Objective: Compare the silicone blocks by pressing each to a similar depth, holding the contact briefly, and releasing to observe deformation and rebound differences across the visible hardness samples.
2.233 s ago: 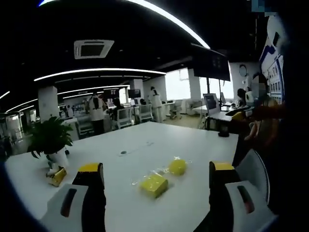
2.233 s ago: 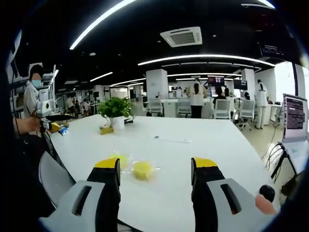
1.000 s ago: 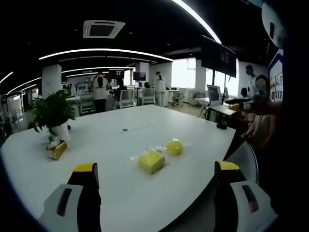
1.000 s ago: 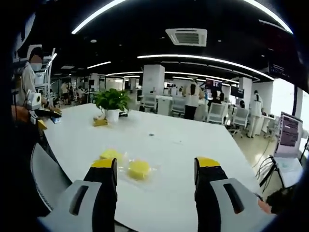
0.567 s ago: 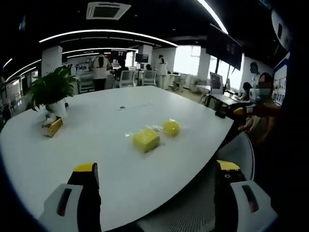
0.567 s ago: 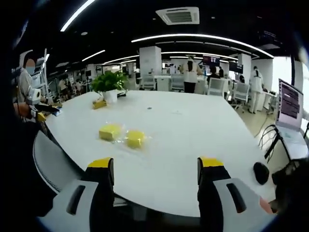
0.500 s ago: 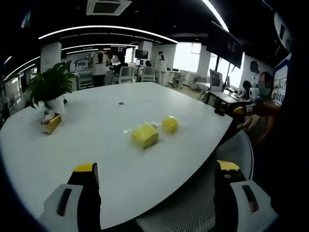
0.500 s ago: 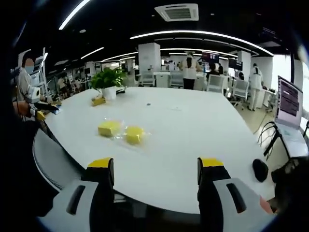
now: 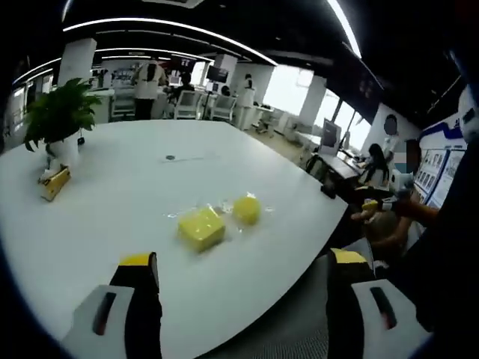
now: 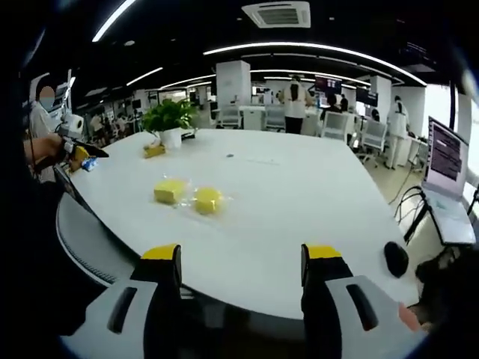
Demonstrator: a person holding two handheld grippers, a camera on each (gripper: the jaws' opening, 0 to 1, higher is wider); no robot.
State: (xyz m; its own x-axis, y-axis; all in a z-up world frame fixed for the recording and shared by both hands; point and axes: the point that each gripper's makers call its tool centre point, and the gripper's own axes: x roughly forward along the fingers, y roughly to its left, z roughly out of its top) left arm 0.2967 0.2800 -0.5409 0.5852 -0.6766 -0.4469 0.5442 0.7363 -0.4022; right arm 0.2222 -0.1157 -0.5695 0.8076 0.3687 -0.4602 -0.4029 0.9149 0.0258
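Two yellow silicone samples in clear wrap lie side by side on the white table [image 9: 112, 187]. In the left gripper view the square block [image 9: 200, 228] is nearer, with the rounder block [image 9: 246, 209] behind it to the right. In the right gripper view the square block [image 10: 170, 191] sits left of the rounder block [image 10: 207, 200]. My left gripper [image 9: 243, 265] is open, held off the table's edge, well short of the blocks. My right gripper [image 10: 239, 258] is open too, back from the near edge, with nothing between its jaws.
A potted plant [image 9: 54, 120] and a small yellow box [image 9: 55, 182] stand at the far left of the table. A grey mesh chair back [image 10: 86, 247] is at the table's edge. A person with another gripper [image 10: 71, 153] stands left. A laptop [image 10: 447, 183] and black mouse [image 10: 394, 259] are right.
Both grippers have drawn back from the table: the blocks, once between the jaws, now lie farther off and the table's edge shows below. Both stayed open.
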